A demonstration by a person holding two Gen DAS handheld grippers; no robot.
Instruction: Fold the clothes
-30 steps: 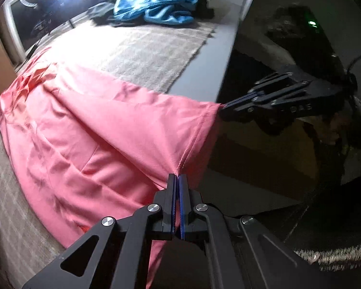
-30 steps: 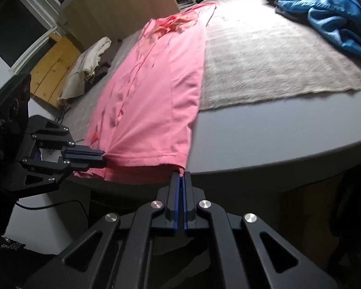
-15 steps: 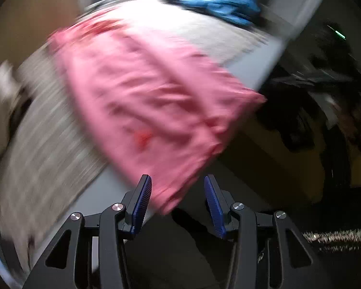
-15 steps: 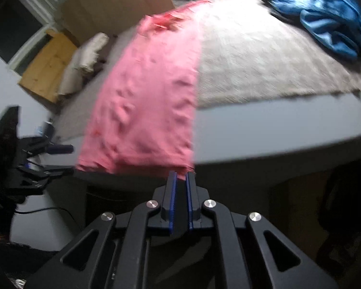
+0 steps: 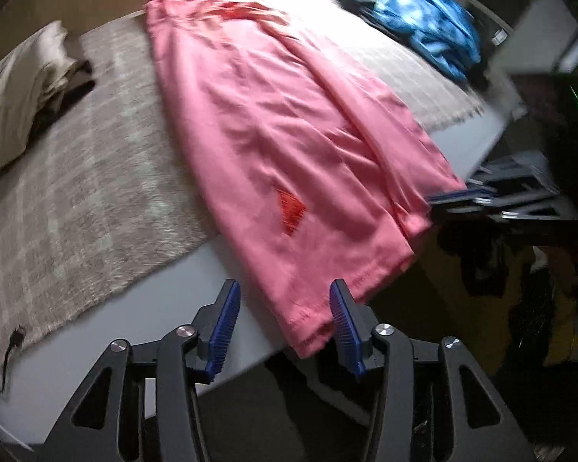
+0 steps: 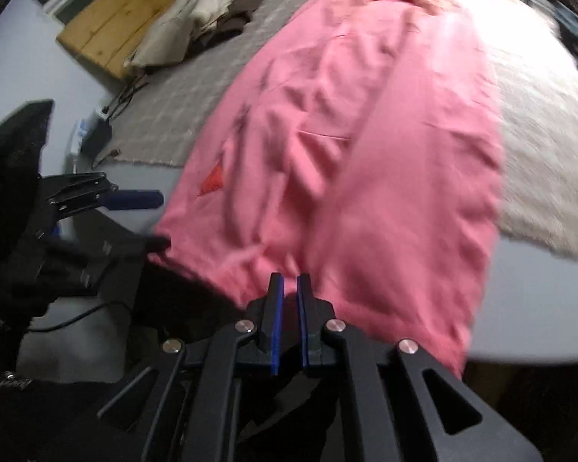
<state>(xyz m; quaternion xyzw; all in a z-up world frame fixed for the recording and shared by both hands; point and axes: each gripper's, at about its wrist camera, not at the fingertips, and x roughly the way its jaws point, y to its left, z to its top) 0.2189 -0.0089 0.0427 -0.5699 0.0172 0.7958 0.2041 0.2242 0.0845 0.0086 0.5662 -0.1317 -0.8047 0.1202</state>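
Note:
A long pink garment point(image 5: 289, 134) point(image 6: 366, 154) lies lengthwise on a beige checked mat, its hem hanging over the grey table's near edge. A dark red triangle point(image 5: 291, 211) shows near the hem. My left gripper point(image 5: 284, 288) point(image 6: 150, 221) hovers over the hem's left corner with its jaws opening. The cloth lies below and between the blue pads point(image 5: 227, 319), and they do not press it. At the hem's other corner my right gripper point(image 6: 291, 281) point(image 5: 443, 202) has its pads a narrow slit apart, with no cloth seen pinched.
The beige mat point(image 5: 77, 211) covers most of the grey table point(image 5: 219, 254). A blue garment point(image 5: 427, 27) lies at the far right. A cream and brown clothes pile point(image 5: 15, 88) point(image 6: 189, 19) sits far left, by a wooden box point(image 6: 115, 19). A cable point(image 5: 15, 337) runs off the mat.
My left gripper let go of the hem and spread its jaws wide. The right gripper's pads parted a little. Both views swung, and the hem now droops over the table edge.

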